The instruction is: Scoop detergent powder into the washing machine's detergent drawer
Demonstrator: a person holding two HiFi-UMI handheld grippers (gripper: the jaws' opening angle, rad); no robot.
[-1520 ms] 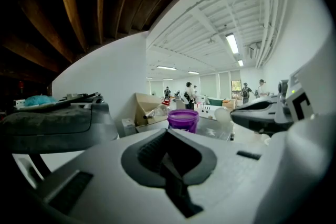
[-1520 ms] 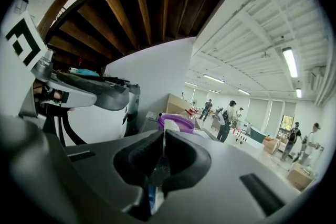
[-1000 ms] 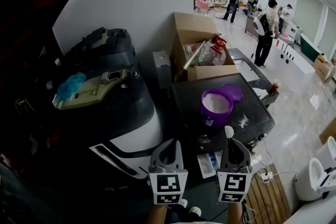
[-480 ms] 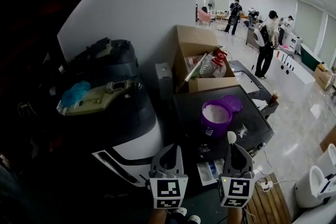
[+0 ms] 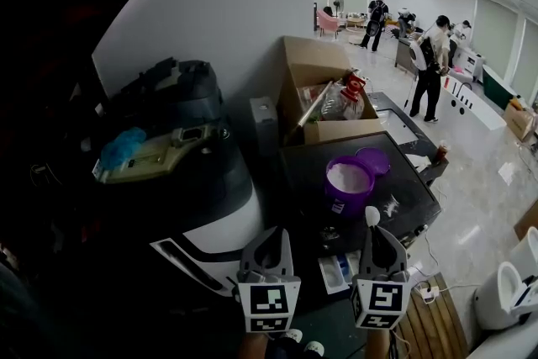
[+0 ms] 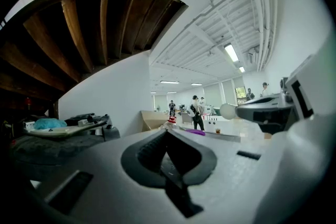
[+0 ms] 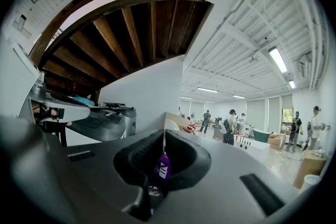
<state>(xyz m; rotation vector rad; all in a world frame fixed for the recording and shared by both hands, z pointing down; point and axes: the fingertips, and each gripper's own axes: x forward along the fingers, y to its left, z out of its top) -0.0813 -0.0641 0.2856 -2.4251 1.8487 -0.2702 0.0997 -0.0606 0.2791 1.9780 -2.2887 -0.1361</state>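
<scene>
A purple tub (image 5: 347,186) full of white powder stands open on a dark table (image 5: 412,197), its lid (image 5: 373,162) lying just behind it. At the left is the washing machine (image 5: 210,206), with a cream drawer-like tray (image 5: 155,154) on its dark top. My right gripper (image 5: 380,246) hovers before the table's near edge, shut on a white scoop whose round bowl (image 5: 371,216) sticks up past the fingertips. My left gripper (image 5: 267,246) is shut and empty, level with the right one. In the right gripper view the tub (image 7: 164,168) shows through the jaw gap.
A blue cloth-like lump (image 5: 122,149) lies on the tray. An open cardboard box (image 5: 324,97) with bottles stands behind the table against the white wall. Several people (image 5: 429,67) stand far back in the hall. Cables and a power strip (image 5: 427,294) lie on the floor.
Both grippers have sunk a little and drifted slightly right in the head view. Their jaws have not changed and the scoop stays held.
</scene>
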